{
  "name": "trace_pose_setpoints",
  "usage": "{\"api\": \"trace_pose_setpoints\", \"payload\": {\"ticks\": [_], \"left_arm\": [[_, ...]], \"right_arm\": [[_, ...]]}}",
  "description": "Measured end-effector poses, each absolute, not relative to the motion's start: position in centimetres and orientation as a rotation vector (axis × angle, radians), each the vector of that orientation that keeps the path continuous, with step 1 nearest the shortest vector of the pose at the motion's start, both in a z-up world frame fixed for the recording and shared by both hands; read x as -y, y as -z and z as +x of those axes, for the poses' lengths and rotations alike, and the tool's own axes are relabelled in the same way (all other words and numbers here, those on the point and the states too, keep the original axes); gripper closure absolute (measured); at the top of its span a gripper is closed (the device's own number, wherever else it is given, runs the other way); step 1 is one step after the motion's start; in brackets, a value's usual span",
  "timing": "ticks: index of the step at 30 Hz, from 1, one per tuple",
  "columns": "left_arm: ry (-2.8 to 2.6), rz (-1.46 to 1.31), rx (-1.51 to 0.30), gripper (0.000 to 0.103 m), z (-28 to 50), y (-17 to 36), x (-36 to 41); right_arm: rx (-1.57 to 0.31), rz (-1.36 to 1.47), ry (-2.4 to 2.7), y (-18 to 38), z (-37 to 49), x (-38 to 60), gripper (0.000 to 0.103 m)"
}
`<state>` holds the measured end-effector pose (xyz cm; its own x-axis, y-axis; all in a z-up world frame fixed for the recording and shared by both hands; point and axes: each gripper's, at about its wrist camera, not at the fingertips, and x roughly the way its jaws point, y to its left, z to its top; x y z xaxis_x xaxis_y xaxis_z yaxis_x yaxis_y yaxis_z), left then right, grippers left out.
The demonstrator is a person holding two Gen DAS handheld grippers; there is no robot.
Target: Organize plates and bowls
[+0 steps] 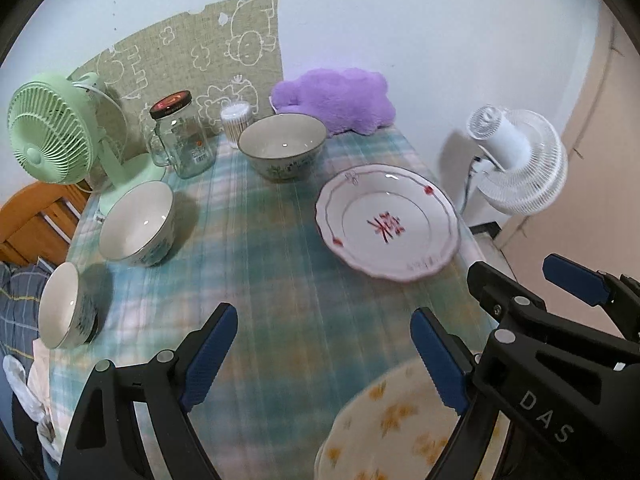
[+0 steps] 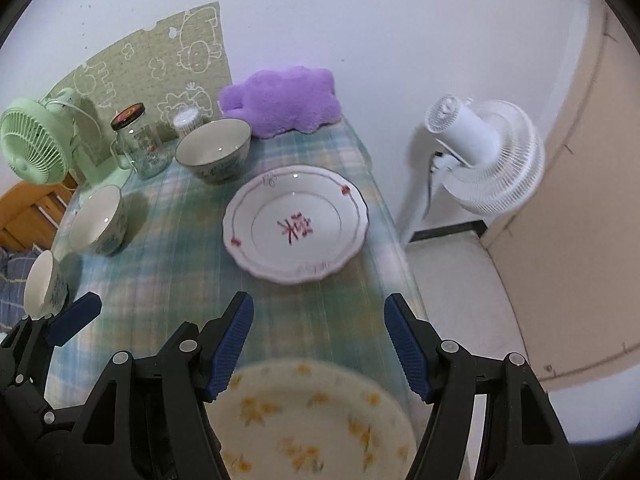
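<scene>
Hovering with its jaws spread wide and empty, the right gripper [image 2: 319, 348] sits directly over the near rim of the yellow-flowered plate [image 2: 312, 420], which lies just below and slightly behind the fingertips. That plate is round, so it offers no long axis; the rim is the only thing to pinch, and the right jaws already straddle it from above. The left gripper [image 1: 324, 356], jaws likewise apart and holding nothing, hangs beside it with the same plate down to its right, clearly the farther of the two.

Ahead of the right jaws, well apart across the checked tablecloth [image 2: 180, 264], lies the red-patterned plate [image 2: 296, 222]. Beyond it stands a large bowl [image 2: 214, 150]; off to the left of the jaws sit a medium bowl [image 2: 98, 226] and, nearer, a small bowl [image 2: 42, 282]. My judgement: the right hand is placed to take the flowered plate forward onto the red one.
</scene>
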<state>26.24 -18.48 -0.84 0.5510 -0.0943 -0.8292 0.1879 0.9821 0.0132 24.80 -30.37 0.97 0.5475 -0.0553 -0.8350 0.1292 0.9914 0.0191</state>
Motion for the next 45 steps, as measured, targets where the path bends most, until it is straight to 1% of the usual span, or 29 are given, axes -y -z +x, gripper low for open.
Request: {"api": "trace_pose_setpoints", "payload": {"ticks": [6,11,16,21,23,26,27,31,33,45], "left_arm": [[0.091,0.107,-0.985,0.014,31.1,3.1,20.8],[0.057,0.088,-1.007,0.014,34.4,5.3,22.0],[0.041,0.088,-1.029,0.02,36.8,7.7,23.1],[0.034,0.096,-1.05,0.022,38.5,9.7,23.9],[0.039,0.094,-1.06,0.025,39.1,10.4,24.1],[0.051,0.092,-1.083,0.032,39.6,11.2,24.2],[0.068,0.087,-1.089,0.034,39.6,11.4,24.2],[0.095,0.073,-1.087,0.034,39.5,11.3,23.8],[0.099,0.075,-1.093,0.034,39.4,11.2,23.6],[0.064,0.115,-1.131,0.034,35.5,11.1,19.1]], "right_arm": [[-0.988,0.001,0.06,1.0,30.5,32.3,0.032],[-1.017,0.013,0.042,3.2,34.2,33.8,0.032],[-1.04,0.046,0.039,6.0,36.7,34.7,0.032],[-1.07,0.086,0.037,8.7,38.5,35.6,0.032],[-1.078,0.086,0.039,9.5,39.1,35.7,0.032],[-1.095,0.09,0.034,10.4,39.9,35.7,0.032],[-1.102,0.091,0.025,10.7,40.1,35.6,0.034],[-1.104,0.081,0.022,10.7,40.2,35.5,0.035],[-1.108,0.081,0.029,10.6,40.1,35.4,0.038],[-1.166,0.085,-0.034,10.4,36.7,31.4,0.038]]}}
